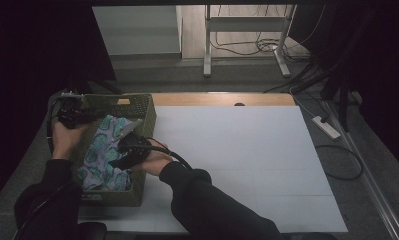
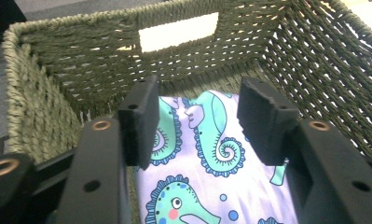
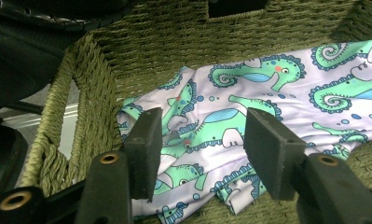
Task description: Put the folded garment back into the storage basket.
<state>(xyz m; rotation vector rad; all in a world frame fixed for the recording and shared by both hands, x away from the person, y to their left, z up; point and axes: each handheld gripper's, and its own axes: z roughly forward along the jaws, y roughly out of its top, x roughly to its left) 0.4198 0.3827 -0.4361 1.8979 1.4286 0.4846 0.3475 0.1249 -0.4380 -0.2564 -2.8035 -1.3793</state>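
surface (image 1: pixel 247 160): white sheet, bare past the basket
basket (image 1: pixel 146 112): green woven, at left edge of surface
cloth (image 1: pixel 99 155): lilac, seahorse print, crumpled inside basket
left gripper (image 2: pixel 200 119): over basket's far end, jaws apart, gripping nothing
right gripper (image 3: pixel 204 144): over cloth, jaws apart, gripping nothing

A basket (image 1: pixel 146 117) stands at the worktop's (image 1: pixel 247 165) left edge, toward the near corner. A cloth (image 1: pixel 103 155) lies in it. The left gripper (image 1: pixel 73 111) is over its far left corner, the right gripper (image 1: pixel 129 150) over its right side.
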